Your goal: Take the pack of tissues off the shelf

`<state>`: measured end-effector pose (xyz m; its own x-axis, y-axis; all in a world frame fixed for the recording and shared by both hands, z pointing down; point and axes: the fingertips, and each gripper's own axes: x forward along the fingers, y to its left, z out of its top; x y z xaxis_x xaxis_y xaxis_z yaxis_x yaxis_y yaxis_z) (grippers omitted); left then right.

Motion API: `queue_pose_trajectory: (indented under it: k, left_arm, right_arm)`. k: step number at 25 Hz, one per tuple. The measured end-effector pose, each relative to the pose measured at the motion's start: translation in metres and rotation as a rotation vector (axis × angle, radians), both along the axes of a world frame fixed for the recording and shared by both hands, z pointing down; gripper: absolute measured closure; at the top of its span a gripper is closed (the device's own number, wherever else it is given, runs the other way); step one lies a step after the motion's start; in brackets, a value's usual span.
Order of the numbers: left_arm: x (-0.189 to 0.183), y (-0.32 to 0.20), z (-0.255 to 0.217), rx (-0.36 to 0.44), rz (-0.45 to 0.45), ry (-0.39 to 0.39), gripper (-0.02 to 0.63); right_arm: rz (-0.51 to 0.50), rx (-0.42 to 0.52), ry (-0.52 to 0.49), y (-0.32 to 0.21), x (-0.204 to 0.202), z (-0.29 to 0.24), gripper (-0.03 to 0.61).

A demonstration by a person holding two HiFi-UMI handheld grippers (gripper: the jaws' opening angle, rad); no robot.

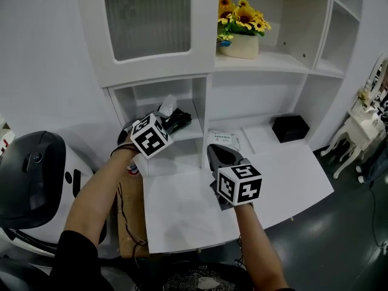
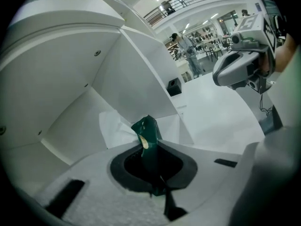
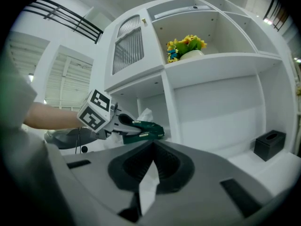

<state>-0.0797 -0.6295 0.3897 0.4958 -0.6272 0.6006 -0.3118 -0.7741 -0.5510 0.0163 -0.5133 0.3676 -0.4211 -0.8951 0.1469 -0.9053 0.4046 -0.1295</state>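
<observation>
From above, the left gripper [image 1: 167, 121] reaches into the small low cubby at the left side of the white shelf [image 1: 188, 136]. The pack of tissues [image 1: 183, 120] lies there, near the front edge of that cubby floor. A white tissue pokes up out of it. The right gripper [image 1: 219, 153] waits over the back edge of the table [image 1: 182, 211], well apart from the pack. Yellow flowers [image 1: 242, 16] stand one cubby higher, and a black box [image 1: 290, 128] sits at the back right of the table.

In the left gripper view, the jaws are squeezed together on the dark green end of the pack [image 2: 146, 128]. They hold only a thin folded bit of wrapper, not the fat middle.

In the right gripper view, the right jaws are closed on a thin white sheet [image 3: 146, 187]. It looks like one tissue, but I can't be sure. Past them I see the left gripper biting the green pack [image 3: 148, 130] at the cubby's front.

I think the pack is light and squishy, with a smooth, crinkly wrapper. It won't break, but a thin flap could slip out or tear. A hold further in, across the thick middle, would be safer. With this hold, a slow, straight pull toward the table looks best
</observation>
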Motion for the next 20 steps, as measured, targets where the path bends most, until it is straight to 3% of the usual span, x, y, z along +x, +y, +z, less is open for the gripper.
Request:
queue_pose_trajectory:
  k: [20]
  left_arm:
    - [-0.003, 0.062, -0.053, 0.121, -0.152, 0.151, 0.598]
  right_arm:
    - [-0.081, -0.005, 0.017, 0.046, 0.018, -0.017, 0.574]
